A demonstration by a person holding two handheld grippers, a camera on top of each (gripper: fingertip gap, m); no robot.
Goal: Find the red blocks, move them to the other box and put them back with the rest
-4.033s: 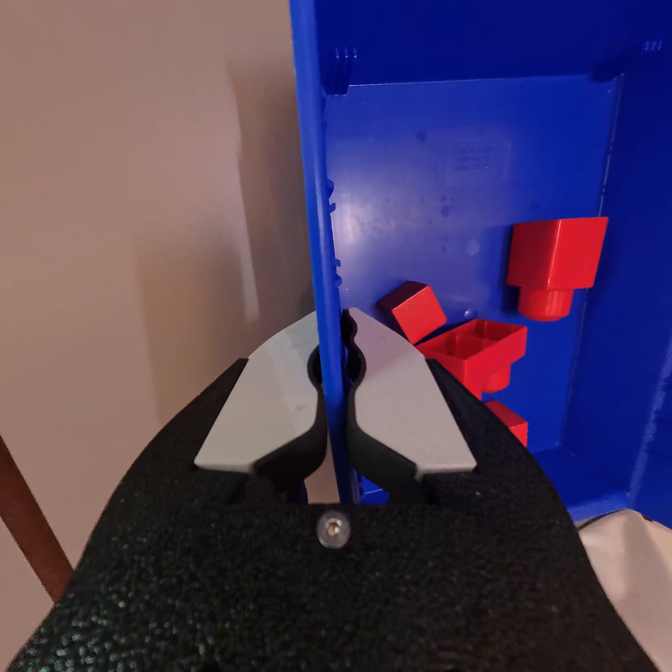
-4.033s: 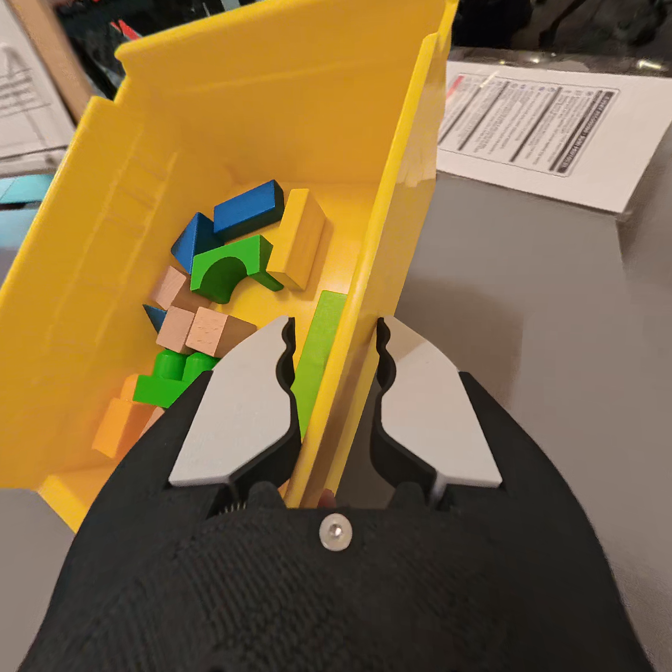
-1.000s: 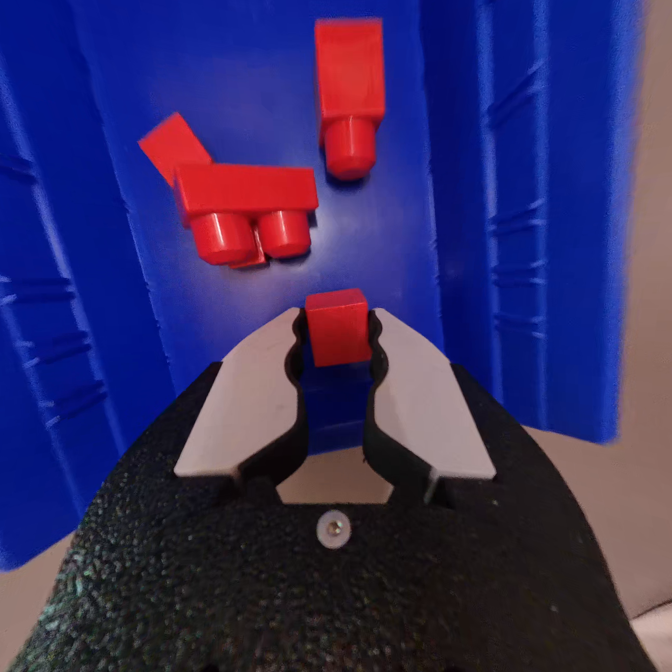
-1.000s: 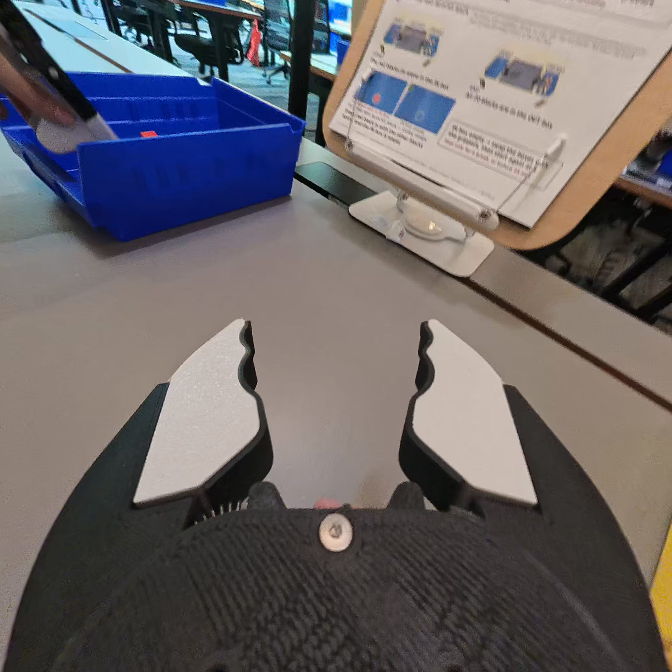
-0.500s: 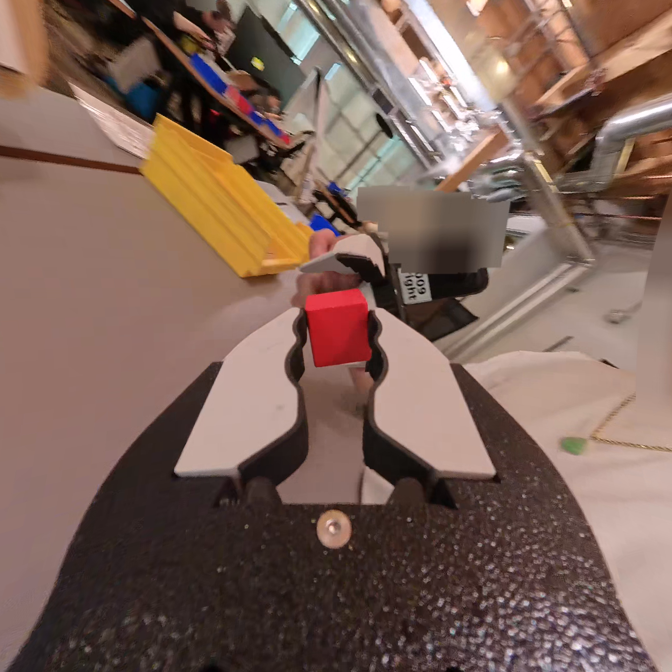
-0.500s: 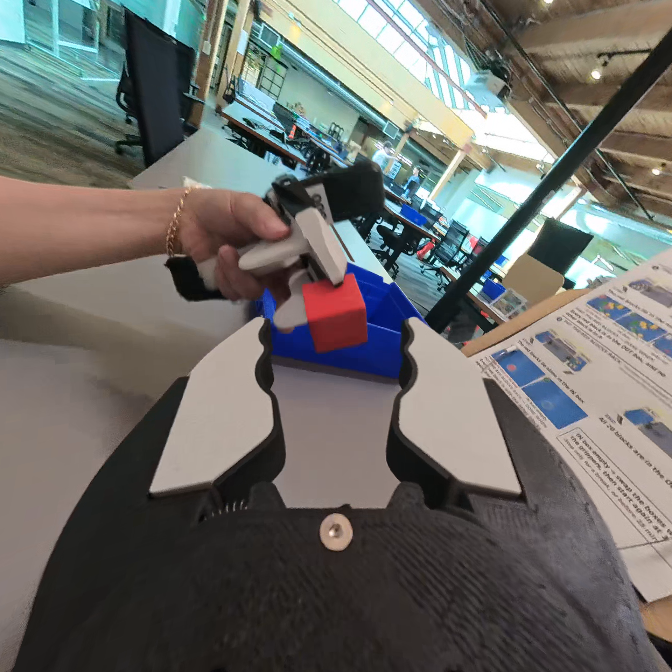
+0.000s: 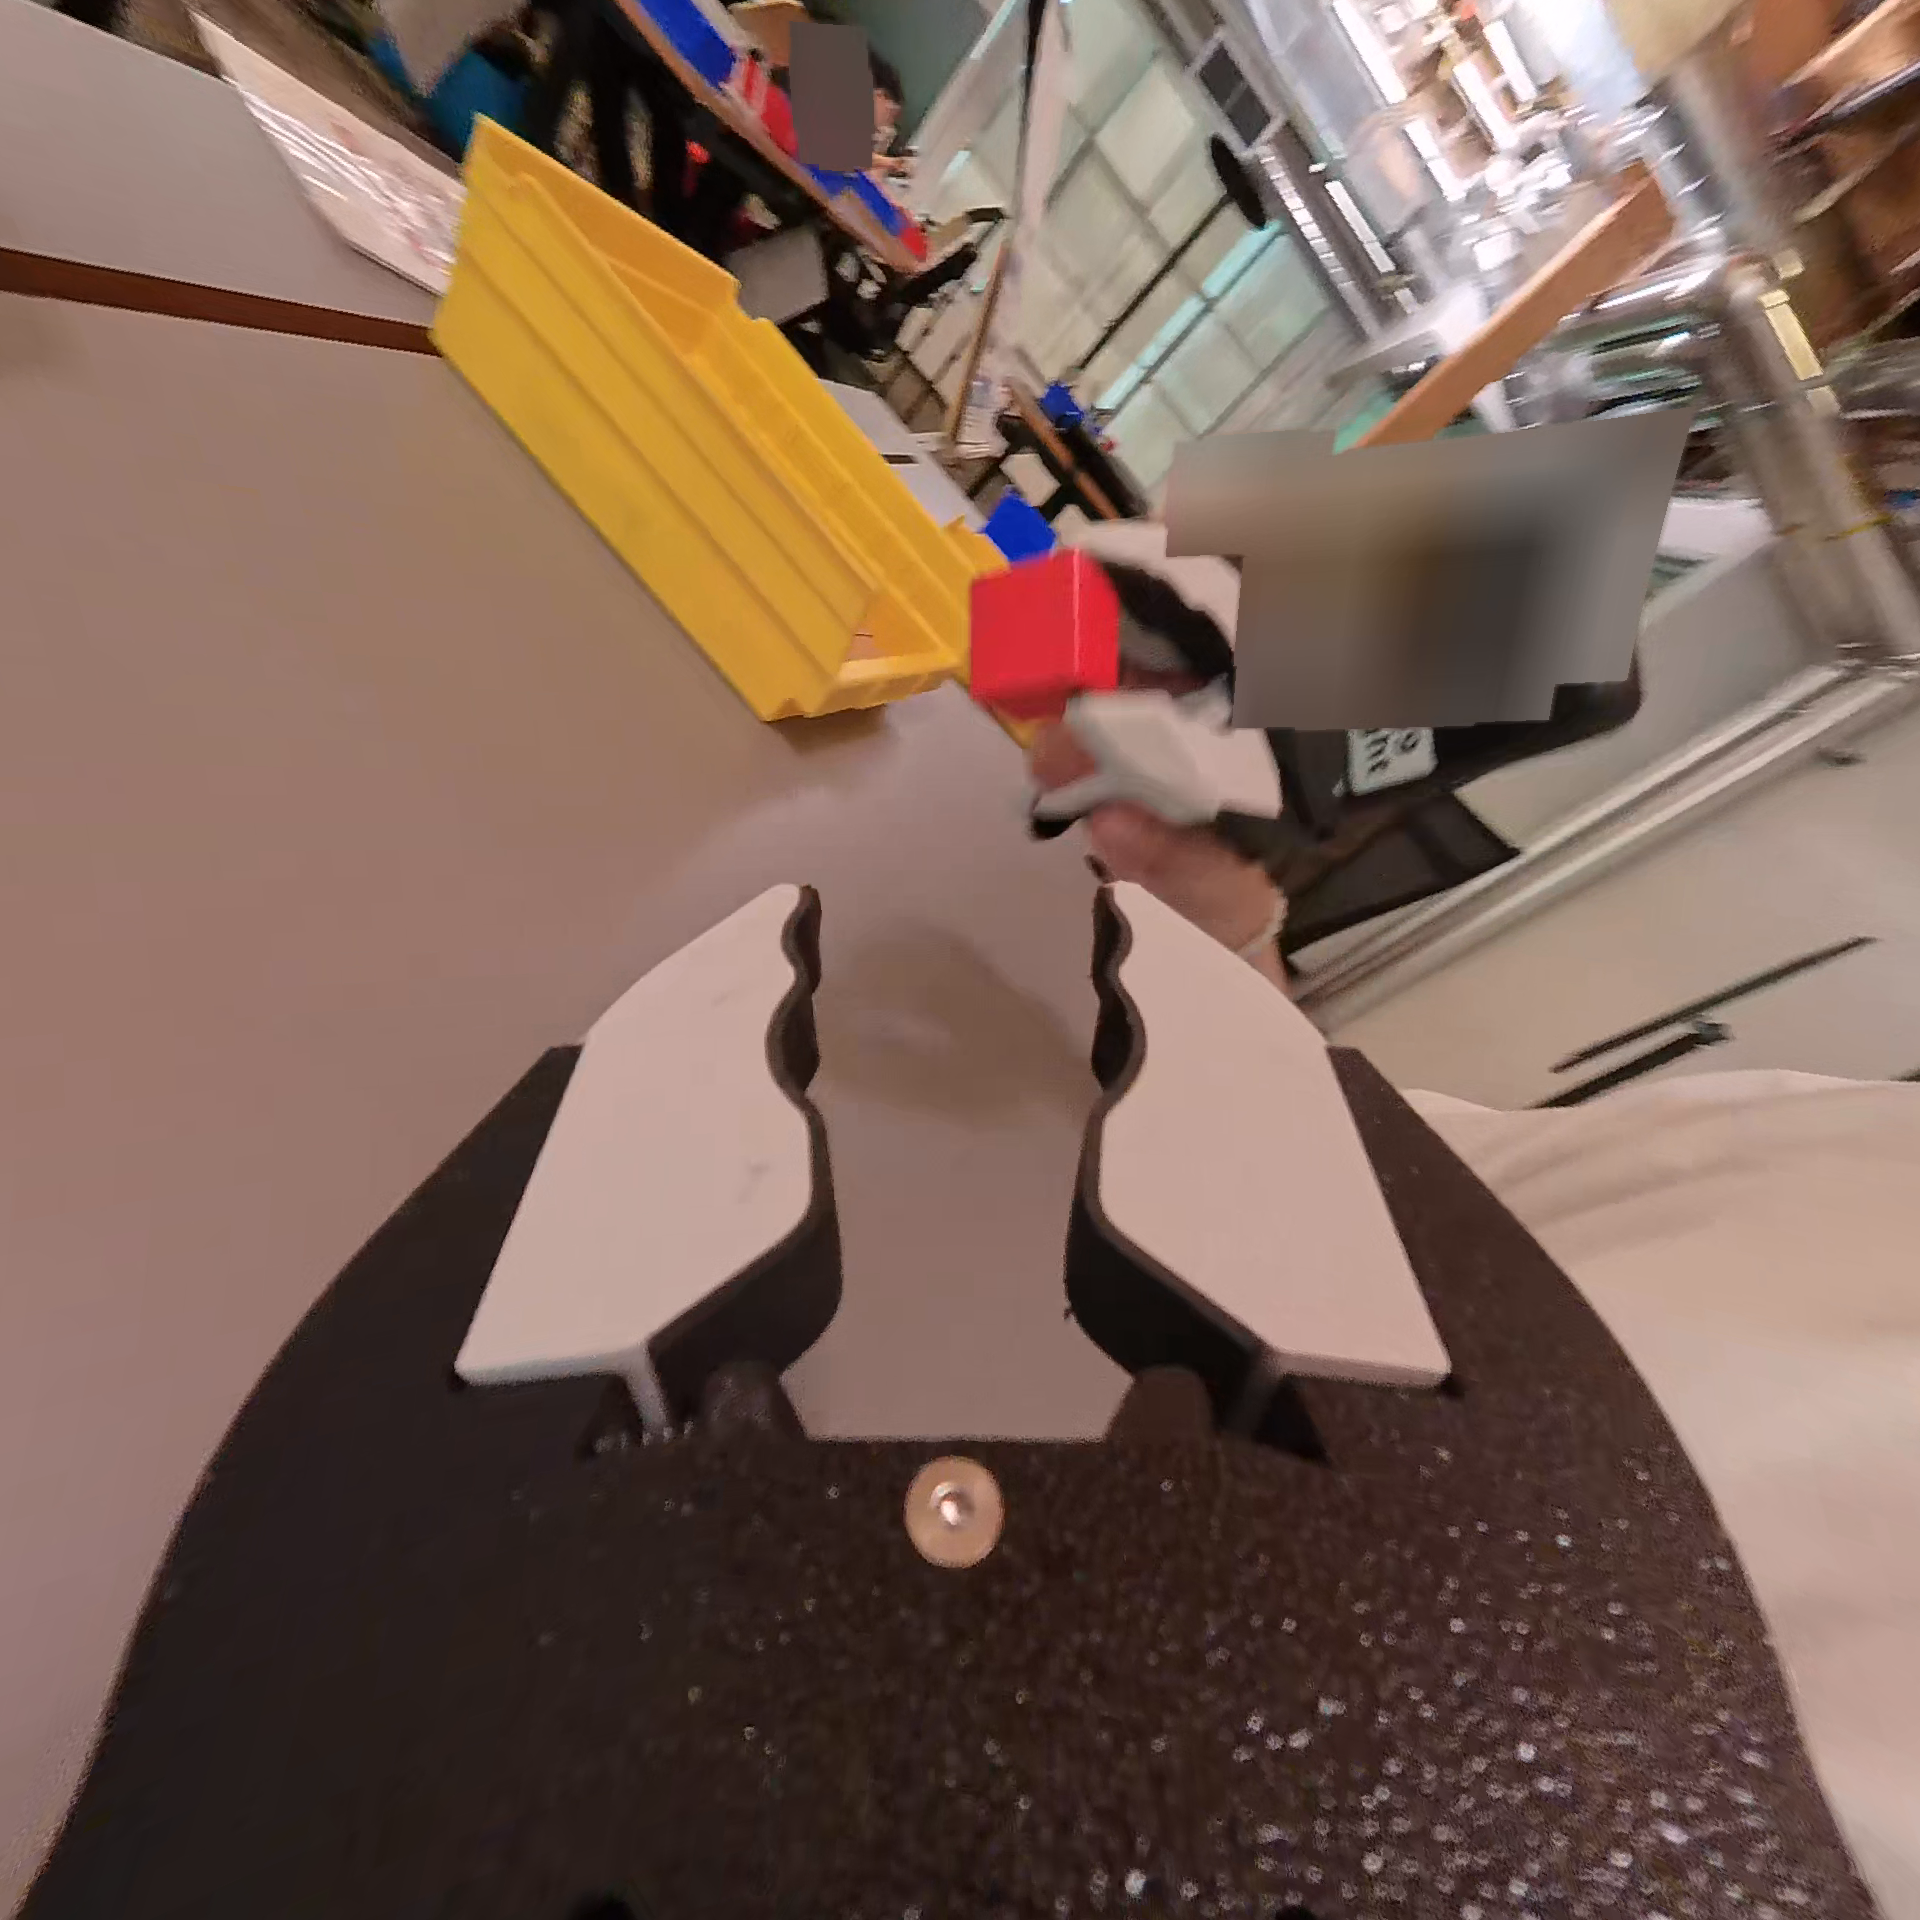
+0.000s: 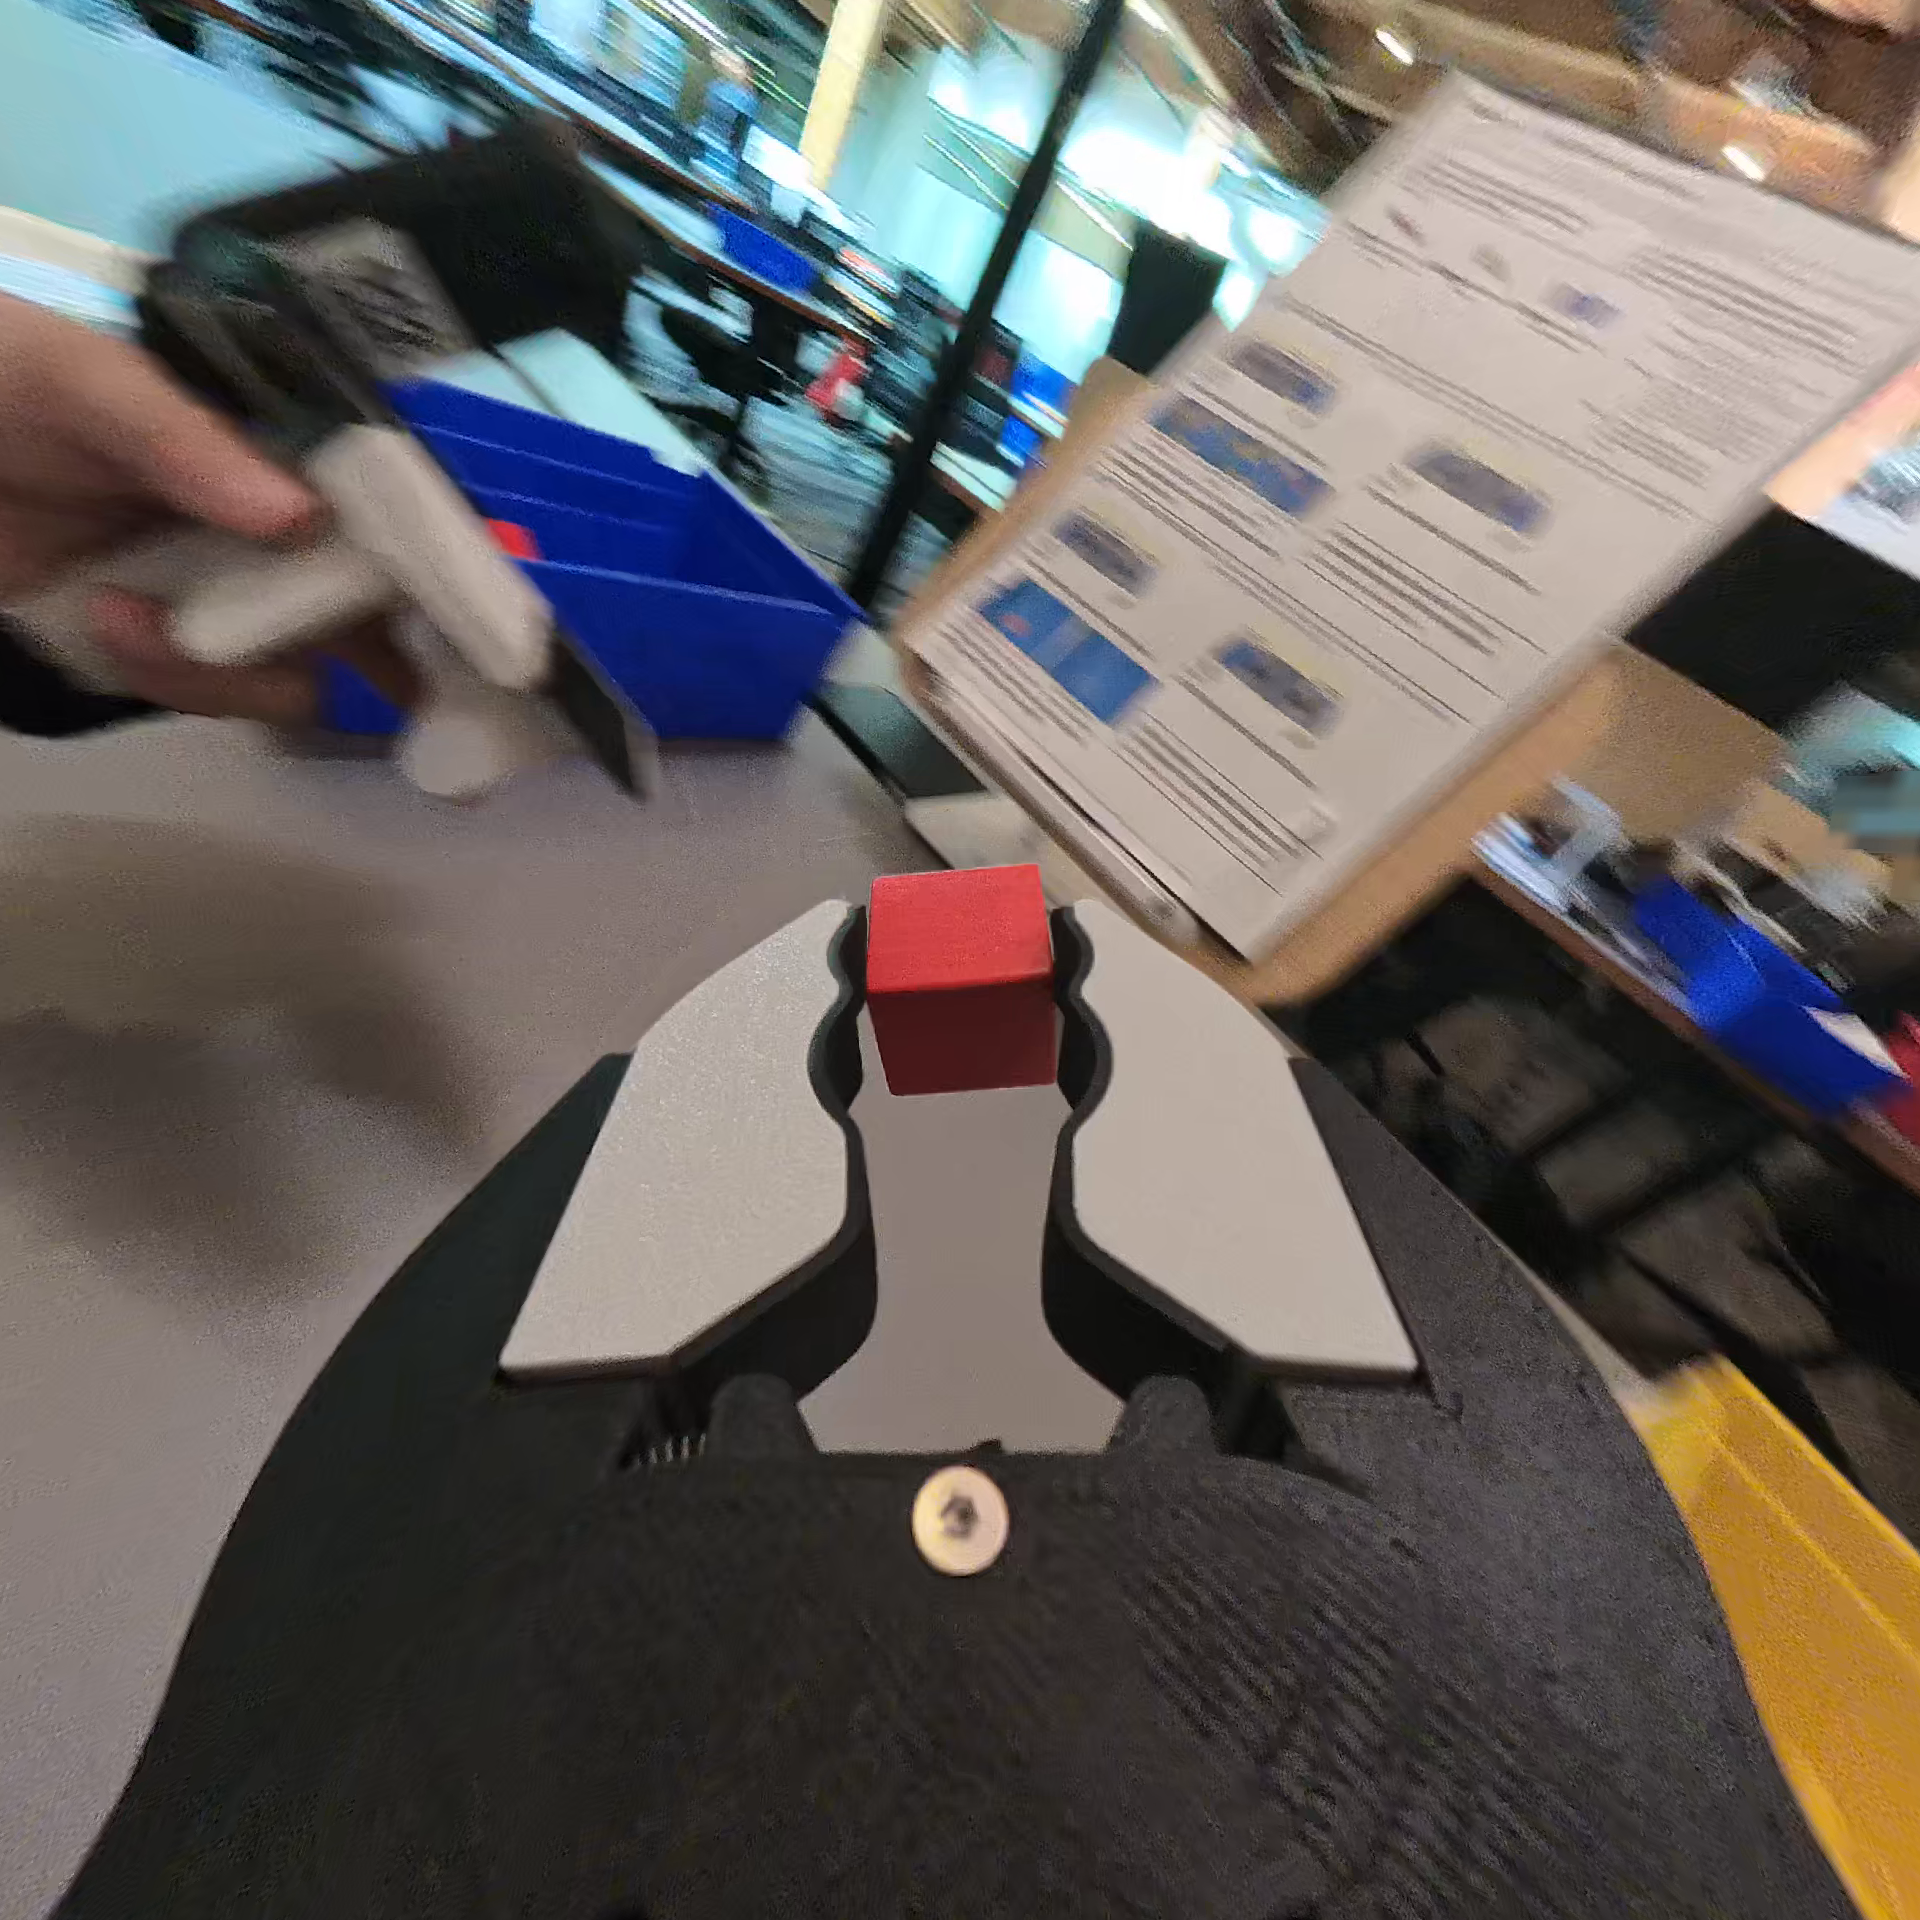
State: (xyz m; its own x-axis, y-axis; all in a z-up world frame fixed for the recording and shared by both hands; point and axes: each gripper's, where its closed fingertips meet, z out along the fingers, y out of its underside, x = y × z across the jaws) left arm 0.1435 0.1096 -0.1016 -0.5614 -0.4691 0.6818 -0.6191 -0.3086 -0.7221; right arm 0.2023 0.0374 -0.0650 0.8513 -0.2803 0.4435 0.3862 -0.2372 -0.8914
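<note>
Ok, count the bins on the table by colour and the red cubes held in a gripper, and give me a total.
Yellow bin: 1
Blue bin: 1
Red cube, gripped by the right gripper: 1
Total: 3

The right gripper (image 8: 958,935) clamps a red cube (image 8: 958,977) between both pads. Beyond, a blurred hand (image 8: 114,499) holds the left gripper (image 8: 540,717) (jaws apart) before a blue bin (image 8: 686,634).

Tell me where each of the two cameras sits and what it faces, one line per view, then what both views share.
Left wrist view: on the left gripper, open and bare, facing the yellow bin across the table.
Right wrist view: on the right gripper, gripping the red cube, facing the blue bin; the left hand shows.
Shared: the red cube, both grippers, the table.
</note>
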